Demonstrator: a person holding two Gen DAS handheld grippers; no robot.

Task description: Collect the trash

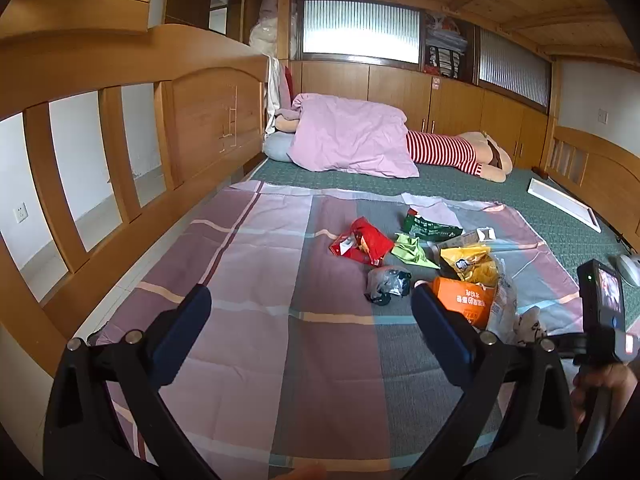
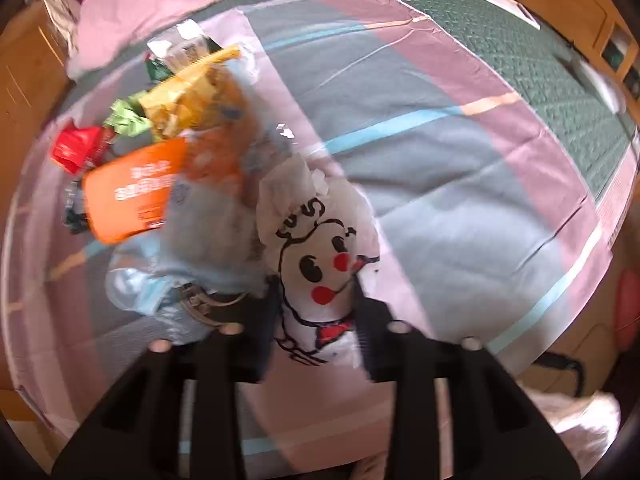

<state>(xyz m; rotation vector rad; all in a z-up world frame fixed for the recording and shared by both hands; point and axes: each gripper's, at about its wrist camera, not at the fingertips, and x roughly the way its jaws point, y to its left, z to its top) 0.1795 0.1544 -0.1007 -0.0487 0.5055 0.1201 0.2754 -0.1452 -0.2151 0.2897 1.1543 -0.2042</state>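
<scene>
Keep right gripper [image 2: 316,312] pinched tight on white cartoon bag [image 2: 320,256] at frame middle, then bring wide-open, empty left gripper [image 1: 310,300] to red wrapper [image 1: 362,241].

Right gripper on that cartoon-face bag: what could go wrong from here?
1. The right gripper pinches only a fold of the white cartoon bag; the thin plastic may slip free.
2. The clear bag and orange packet lie against it and could be dragged along.
3. The left gripper is open, so nothing steadies the pile.
</scene>
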